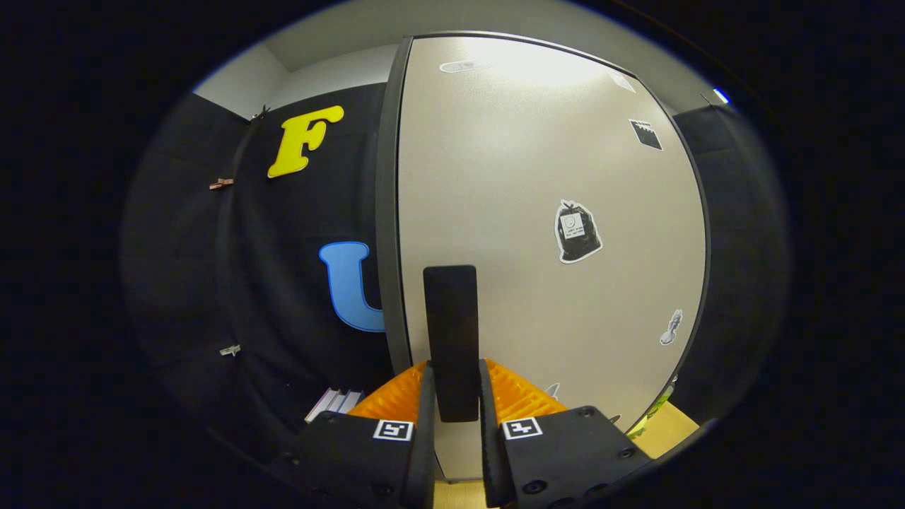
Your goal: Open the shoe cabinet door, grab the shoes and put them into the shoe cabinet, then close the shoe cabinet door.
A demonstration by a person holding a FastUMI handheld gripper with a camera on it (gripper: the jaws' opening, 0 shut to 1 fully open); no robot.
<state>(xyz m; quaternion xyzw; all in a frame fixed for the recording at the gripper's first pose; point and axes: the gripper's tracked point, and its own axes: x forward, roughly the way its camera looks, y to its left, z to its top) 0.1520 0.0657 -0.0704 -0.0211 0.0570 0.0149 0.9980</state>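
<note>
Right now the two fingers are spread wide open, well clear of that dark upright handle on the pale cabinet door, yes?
Not quite. The gripper view shows the gripper closed on the dark upright handle, a finger pressing each side of it. The handle does sit on the pale cabinet door.

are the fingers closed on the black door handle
Yes, both fingers press on the black handle of the cabinet door, one on each side.
</note>
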